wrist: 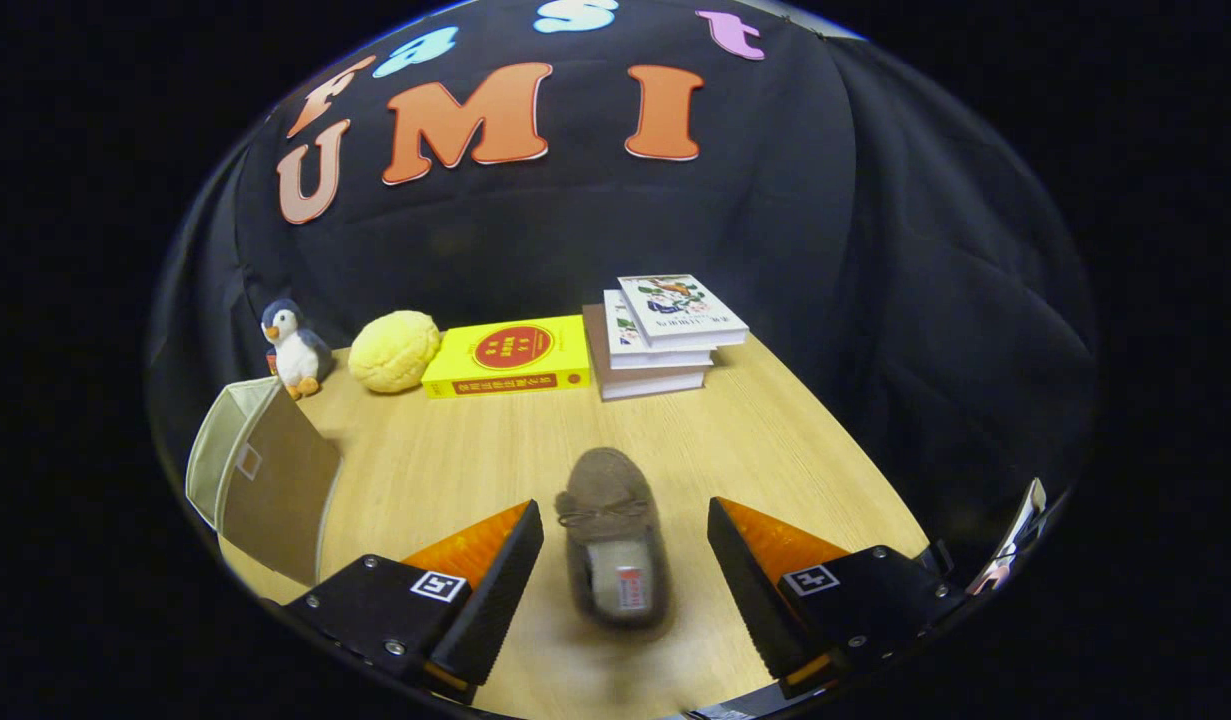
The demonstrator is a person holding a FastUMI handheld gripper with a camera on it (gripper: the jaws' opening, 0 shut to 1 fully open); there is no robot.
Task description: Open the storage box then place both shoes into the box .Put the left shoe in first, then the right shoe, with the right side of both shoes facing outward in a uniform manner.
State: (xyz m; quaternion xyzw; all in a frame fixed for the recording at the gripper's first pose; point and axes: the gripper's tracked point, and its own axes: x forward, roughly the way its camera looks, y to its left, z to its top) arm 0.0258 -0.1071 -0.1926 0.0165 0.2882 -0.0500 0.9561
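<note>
A brown suede slipper-style shoe (611,535) lies on the wooden table (775,440), toe pointing away from me, its lined opening nearest. It sits in the gap between my two fingers, with space on each side. My gripper (625,540) is open, neither finger touching the shoe. To the left of the left finger stands the beige fabric storage box (260,470), its brown flap hanging open toward me and its pale inside showing.
Along the table's back edge stand a penguin plush (293,348), a yellow round plush (394,350), a yellow book (508,356) and a stack of white books (660,335). The table's right edge runs diagonally beside the right finger.
</note>
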